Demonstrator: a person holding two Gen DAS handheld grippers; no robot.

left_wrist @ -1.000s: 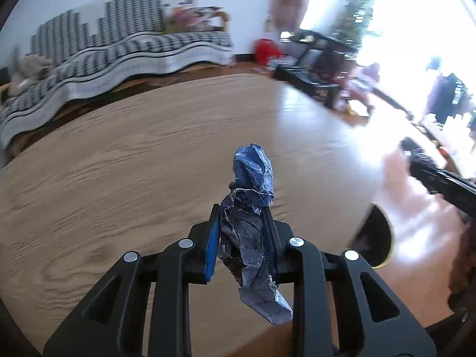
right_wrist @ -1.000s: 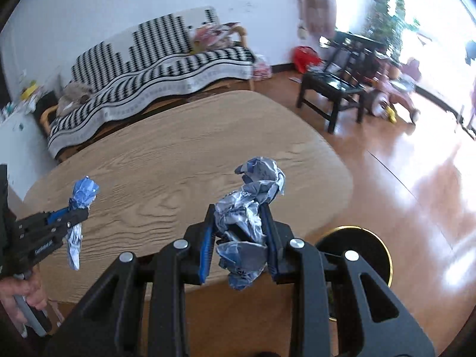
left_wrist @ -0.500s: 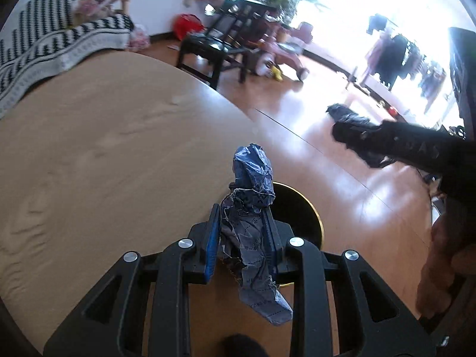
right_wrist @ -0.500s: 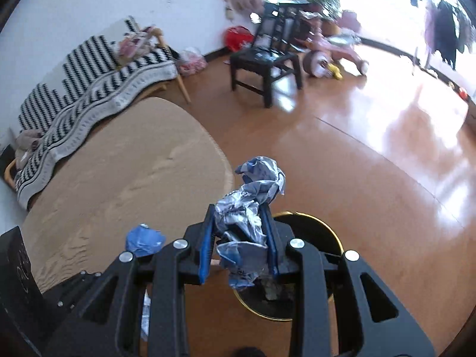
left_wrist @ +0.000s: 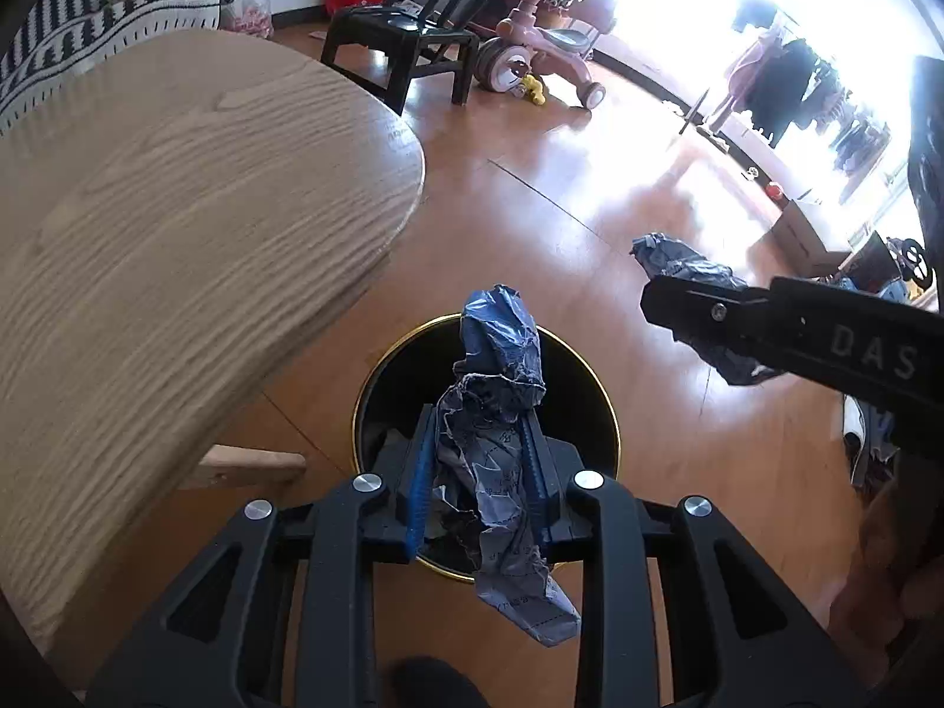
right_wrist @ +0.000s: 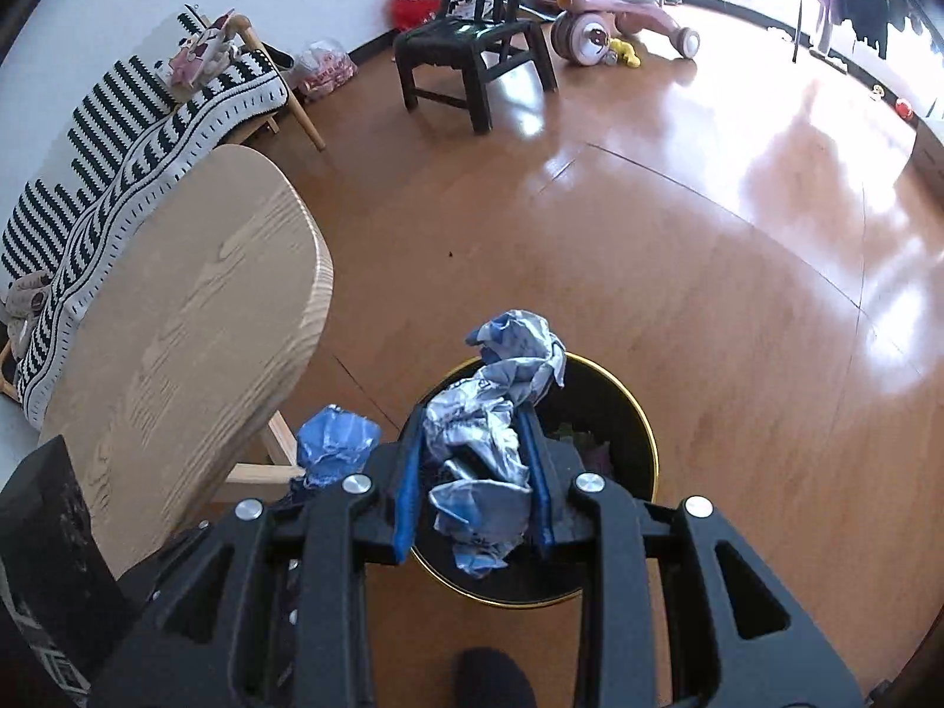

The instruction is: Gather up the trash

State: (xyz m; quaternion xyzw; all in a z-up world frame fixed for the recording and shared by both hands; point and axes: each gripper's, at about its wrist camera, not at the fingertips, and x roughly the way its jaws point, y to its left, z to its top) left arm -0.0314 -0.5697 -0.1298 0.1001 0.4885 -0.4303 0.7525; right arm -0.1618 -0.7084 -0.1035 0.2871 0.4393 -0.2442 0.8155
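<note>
My left gripper [left_wrist: 479,448] is shut on a crumpled blue-grey wrapper [left_wrist: 498,407] and holds it right above a black trash bin with a gold rim [left_wrist: 596,395] on the floor. My right gripper [right_wrist: 475,448] is shut on a crumpled white-and-blue wrapper [right_wrist: 489,436] above the same bin [right_wrist: 631,425]. The right gripper with its wrapper [left_wrist: 690,271] also shows in the left wrist view, to the right of the bin. The left gripper's wrapper [right_wrist: 336,442] shows in the right wrist view, left of the bin. Some trash lies inside the bin.
A light wooden table [left_wrist: 165,224] stands left of the bin, its edge close to the rim. A black chair [right_wrist: 466,53], a pink ride-on toy [right_wrist: 619,12] and a striped sofa [right_wrist: 135,135] stand farther off on the wooden floor.
Both grippers have swung away from the table and down toward the floor. The bin now lies directly under both held wrappers. Both stay shut.
</note>
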